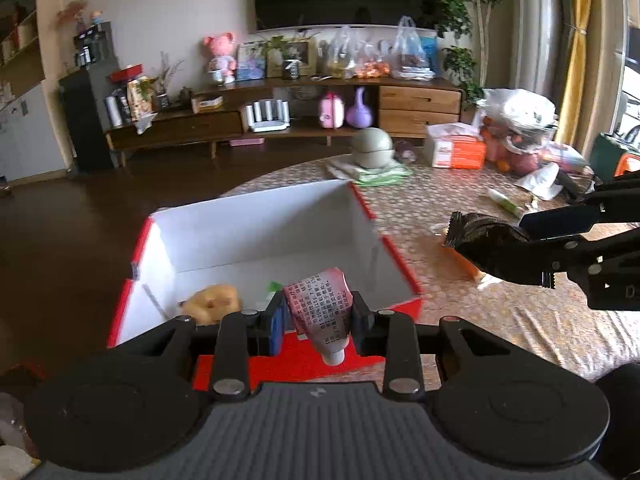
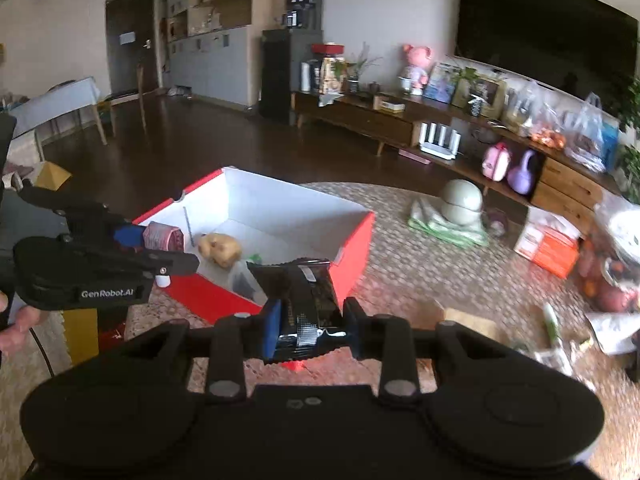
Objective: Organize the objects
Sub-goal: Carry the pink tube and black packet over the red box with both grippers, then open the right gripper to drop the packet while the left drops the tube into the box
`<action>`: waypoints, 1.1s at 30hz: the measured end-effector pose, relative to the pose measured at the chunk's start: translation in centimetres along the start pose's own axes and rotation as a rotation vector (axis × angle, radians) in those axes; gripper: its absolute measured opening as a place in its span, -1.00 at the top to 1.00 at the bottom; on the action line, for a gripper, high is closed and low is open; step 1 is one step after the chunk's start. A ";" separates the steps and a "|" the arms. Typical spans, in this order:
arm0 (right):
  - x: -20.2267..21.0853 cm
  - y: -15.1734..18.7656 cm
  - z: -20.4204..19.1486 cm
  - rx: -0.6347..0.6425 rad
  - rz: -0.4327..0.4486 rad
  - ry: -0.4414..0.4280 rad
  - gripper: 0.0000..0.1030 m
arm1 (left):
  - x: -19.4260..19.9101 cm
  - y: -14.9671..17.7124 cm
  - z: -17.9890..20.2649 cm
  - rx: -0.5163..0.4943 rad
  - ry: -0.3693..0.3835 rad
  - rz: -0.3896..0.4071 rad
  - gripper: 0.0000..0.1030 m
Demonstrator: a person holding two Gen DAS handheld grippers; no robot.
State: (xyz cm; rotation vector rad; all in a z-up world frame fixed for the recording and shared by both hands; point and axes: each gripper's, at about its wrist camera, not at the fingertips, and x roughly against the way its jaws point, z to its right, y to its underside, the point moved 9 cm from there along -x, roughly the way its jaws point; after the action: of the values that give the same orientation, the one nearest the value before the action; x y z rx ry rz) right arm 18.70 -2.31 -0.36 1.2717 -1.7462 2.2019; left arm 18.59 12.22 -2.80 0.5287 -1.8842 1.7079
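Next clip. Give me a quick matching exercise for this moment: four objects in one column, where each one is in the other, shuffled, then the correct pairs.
Objects
1. pink tube
2. black packet
3. potato
4. green-and-white tube

Places
A. lying on the table, outside the box
B. clamped in the left gripper, at the near wall of the red box
C. lying on the floor of the box
D. clamped in the right gripper

Pairs: 1-B, 2-D, 3-C, 4-A
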 end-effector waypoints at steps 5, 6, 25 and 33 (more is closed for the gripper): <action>-2.3 -1.5 -1.8 0.027 0.000 -0.012 0.37 | -0.3 0.0 -3.4 0.022 -0.041 -0.016 0.40; -2.8 -1.9 -2.0 0.030 0.001 -0.011 0.37 | -0.4 0.0 -4.1 0.025 -0.052 -0.019 0.40; -14.3 -3.4 -2.7 0.060 -0.109 0.042 0.37 | -9.7 -0.5 -10.2 0.018 -0.140 -0.147 0.40; -17.6 -1.9 -3.3 0.126 -0.171 0.066 0.37 | -13.5 0.3 -10.4 0.037 -0.129 -0.216 0.40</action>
State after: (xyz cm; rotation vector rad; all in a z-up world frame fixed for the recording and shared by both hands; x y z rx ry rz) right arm 29.36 8.58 -9.86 1.3032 -1.4378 2.2583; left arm 30.20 21.64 -10.89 0.8432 -1.8114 1.6024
